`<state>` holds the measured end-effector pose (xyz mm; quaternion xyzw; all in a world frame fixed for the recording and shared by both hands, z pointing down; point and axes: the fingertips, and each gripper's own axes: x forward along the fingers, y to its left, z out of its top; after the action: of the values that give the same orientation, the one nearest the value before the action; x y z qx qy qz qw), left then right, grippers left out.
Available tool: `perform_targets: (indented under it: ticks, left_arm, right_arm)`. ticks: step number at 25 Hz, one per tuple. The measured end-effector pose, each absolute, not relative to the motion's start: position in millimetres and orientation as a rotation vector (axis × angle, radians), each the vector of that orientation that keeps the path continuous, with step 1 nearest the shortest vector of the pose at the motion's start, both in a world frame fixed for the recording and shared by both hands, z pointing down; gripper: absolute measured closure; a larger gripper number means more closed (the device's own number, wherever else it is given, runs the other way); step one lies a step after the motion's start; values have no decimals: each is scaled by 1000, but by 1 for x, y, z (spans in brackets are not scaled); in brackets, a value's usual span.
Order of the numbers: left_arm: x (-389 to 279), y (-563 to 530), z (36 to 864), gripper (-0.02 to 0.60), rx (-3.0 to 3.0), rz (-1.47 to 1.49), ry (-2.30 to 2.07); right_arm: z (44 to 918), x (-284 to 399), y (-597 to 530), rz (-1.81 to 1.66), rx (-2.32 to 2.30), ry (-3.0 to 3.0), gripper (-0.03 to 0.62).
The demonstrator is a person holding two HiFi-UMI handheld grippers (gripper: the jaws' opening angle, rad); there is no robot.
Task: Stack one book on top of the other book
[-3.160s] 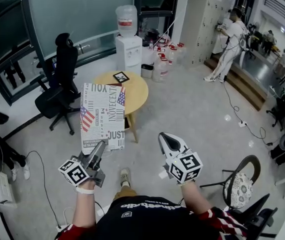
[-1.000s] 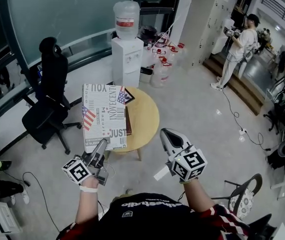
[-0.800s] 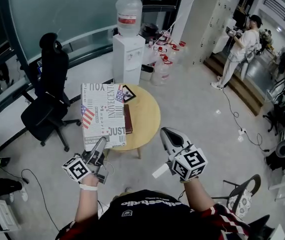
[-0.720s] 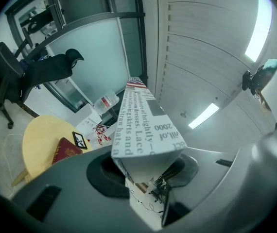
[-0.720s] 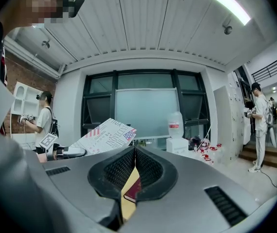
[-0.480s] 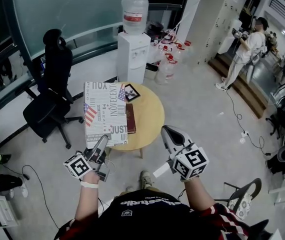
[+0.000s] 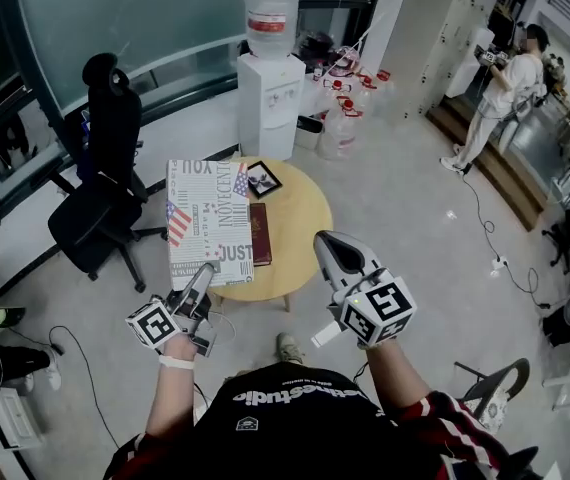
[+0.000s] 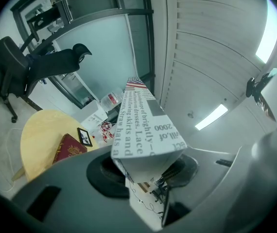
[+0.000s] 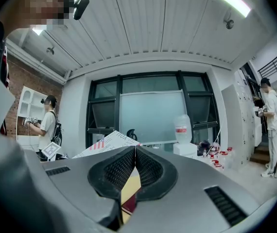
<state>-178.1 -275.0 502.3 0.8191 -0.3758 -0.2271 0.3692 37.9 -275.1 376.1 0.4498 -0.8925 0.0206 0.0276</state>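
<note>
My left gripper is shut on the near edge of a large book with a newspaper-print cover. It holds the book flat over the left side of a round wooden table. In the left gripper view this book runs forward from between the jaws. A smaller dark red book lies on the table just right of the held book, also seen in the left gripper view. My right gripper is shut and holds nothing, at the table's near right edge. Its pads meet at the tips.
A small framed picture lies at the table's far side. A black office chair stands to the left, and a water dispenser with spare bottles behind. A person stands far right. Another chair is near right.
Both grippers have come closer to the table. The newspaper-print book now hangs lower over the table's left part, beside the red book.
</note>
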Motion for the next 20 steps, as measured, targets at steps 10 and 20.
perform_targets:
  ticks: [10,20]
  left_arm:
    - [-129,-305,556,411,1836,-672,-801]
    - [-105,-345,616,412,1828,-516,-844]
  right_arm:
    - [400,69,-310,149,1372,-2756,565]
    - [422,92,-337,231,1374,-2743,565]
